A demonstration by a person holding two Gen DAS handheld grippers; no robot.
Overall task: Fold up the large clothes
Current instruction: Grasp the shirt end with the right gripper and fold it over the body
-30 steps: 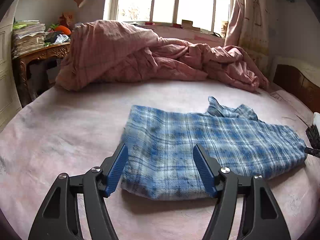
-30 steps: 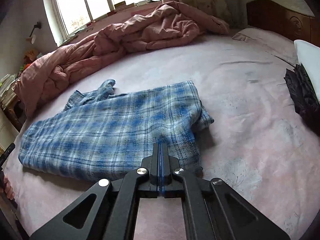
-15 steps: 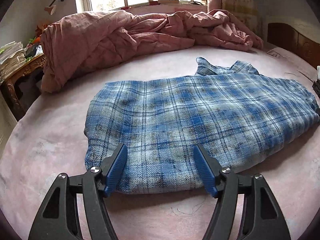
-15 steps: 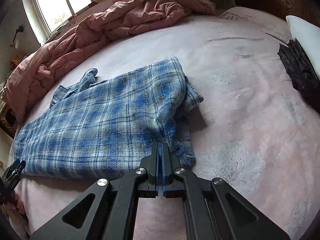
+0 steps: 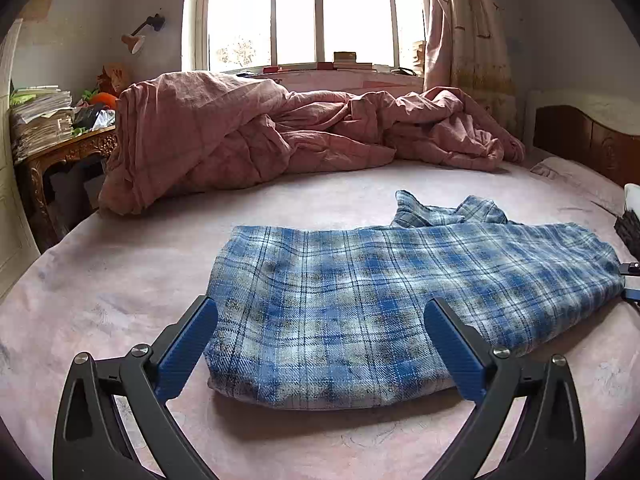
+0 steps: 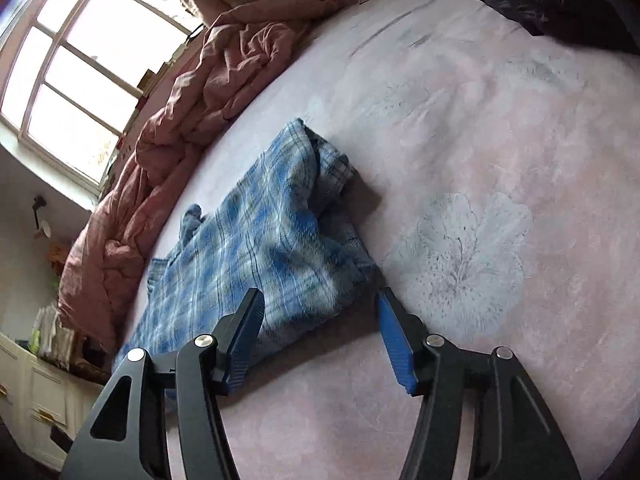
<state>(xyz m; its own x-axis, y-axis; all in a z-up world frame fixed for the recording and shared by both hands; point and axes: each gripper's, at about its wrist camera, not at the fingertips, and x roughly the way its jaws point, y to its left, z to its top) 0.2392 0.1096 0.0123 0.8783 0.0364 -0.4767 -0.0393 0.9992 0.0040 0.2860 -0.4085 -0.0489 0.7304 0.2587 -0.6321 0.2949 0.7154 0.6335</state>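
So the blue plaid shirt (image 5: 384,304) is lying folded over on the pink bedsheet (image 5: 120,280), roughly mid-bed, collar end poking up toward the far side where the crumpled pink duvet (image 5: 248,136) is heaped under the window (image 5: 304,12).

The left gripper (image 5: 320,344) sits low at the near edge of the shirt, angled gently down at the bed, pretty much level side to side. Its jaws have just been opening and now stand wide apart, straddling the shirt's near left corner. The cloth lies between the blue pads (image 5: 188,352) but they're not pressing on it, it's just lying flat on the bed.

The right gripper (image 6: 320,332) is at the other end of the shirt, tipped down steeper and clearly rolled over to one side, the whole room looks tilted from its view. Its jaws have just been opening too and are apart now, with the bunched-up end of the shirt (image 6: 256,248) just ahead of them, not gripped. One finger overlaps the fabric edge in the view, the other is over bare sheet by the printed flower (image 6: 464,256).

A dark bundle of clothing (image 6: 552,4) sits well apart at the far right, and a wooden side table (image 5: 64,156) with stacked papers is off to the left.
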